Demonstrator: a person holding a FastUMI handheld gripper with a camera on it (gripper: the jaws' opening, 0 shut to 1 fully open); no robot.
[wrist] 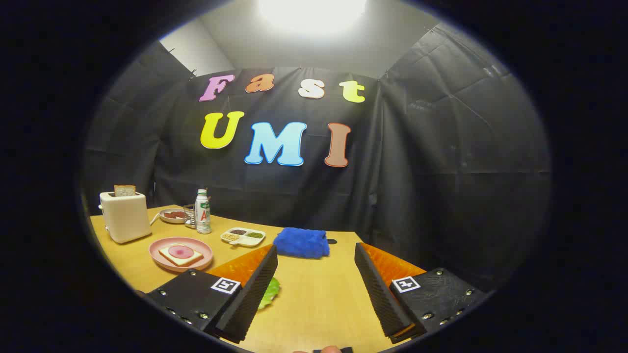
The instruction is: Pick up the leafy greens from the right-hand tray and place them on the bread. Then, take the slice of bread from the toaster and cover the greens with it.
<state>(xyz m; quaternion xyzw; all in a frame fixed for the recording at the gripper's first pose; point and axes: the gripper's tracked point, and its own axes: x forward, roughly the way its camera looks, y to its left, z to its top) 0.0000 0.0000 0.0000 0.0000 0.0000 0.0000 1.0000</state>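
My gripper (315,250) is open above the wooden table (319,299), and nothing sits between its fingers. A green leafy piece (271,293) lies on the table by the inner side of the left finger, which hides most of it. Further off to the left is a pink plate (159,260) carrying a slice of bread (169,258) topped with a round pink slice of meat (181,251). Beyond it a cream toaster (125,218) stands with a slice of toast (124,190) sticking up out of its slot.
A blue cloth (301,242) lies just beyond the fingertips. A white divided dish (243,237) of toppings, a white bottle (202,212), a glass and a small plate of meat (172,214) stand between the toaster and the cloth. Black cloth walls close the booth.
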